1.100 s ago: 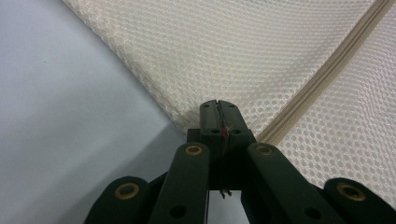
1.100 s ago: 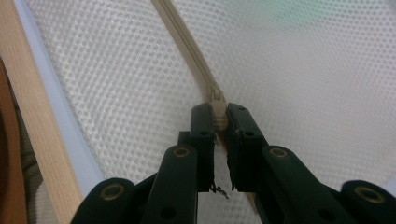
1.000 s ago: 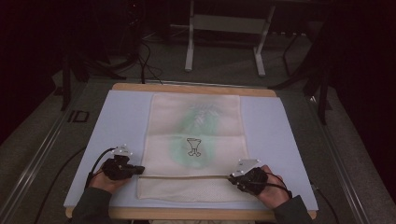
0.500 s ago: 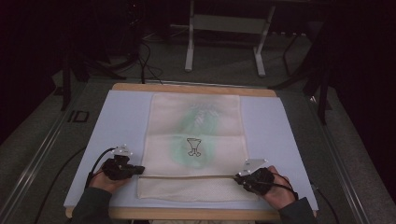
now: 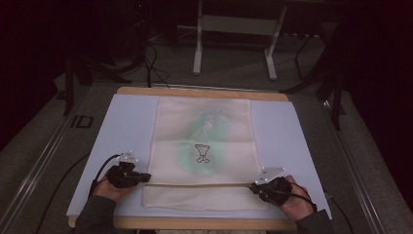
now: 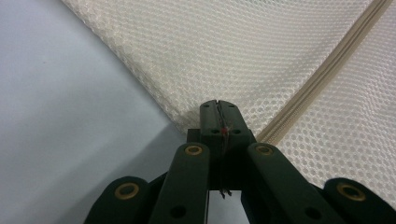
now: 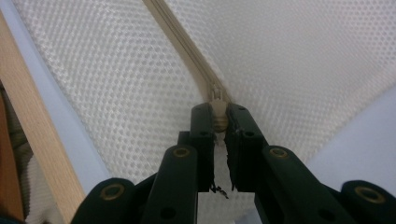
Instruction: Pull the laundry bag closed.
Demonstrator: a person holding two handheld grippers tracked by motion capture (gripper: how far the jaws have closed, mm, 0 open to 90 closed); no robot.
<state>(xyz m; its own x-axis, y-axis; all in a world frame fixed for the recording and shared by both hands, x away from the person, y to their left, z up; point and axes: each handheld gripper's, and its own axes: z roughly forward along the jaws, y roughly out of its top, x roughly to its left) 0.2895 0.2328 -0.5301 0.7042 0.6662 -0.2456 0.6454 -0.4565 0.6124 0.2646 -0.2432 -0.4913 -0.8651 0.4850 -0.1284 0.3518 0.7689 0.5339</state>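
Note:
A cream mesh bag (image 5: 204,122) lies flat on the pale blue mat (image 5: 131,122), with something green and a small dark print (image 5: 202,153) showing through it. A zipper (image 5: 195,185) runs across its near part. My left gripper (image 5: 146,178) is shut on the bag's left edge (image 6: 187,119) beside the zipper's end (image 6: 327,70). My right gripper (image 5: 253,186) is at the zipper's right end. In the right gripper view its jaws are shut on the beige zipper pull (image 7: 218,114), with the zipper (image 7: 177,42) running away ahead.
The mat lies on a wooden table whose front edge (image 7: 32,140) is close to my right gripper. Beyond the table's far edge (image 5: 199,91) stand a white frame's legs (image 5: 197,48) and dark cables (image 5: 151,63) on the floor.
My right gripper has slid to the right along the zipper with the pull in it, and slightly toward the front edge. The left gripper has held still.

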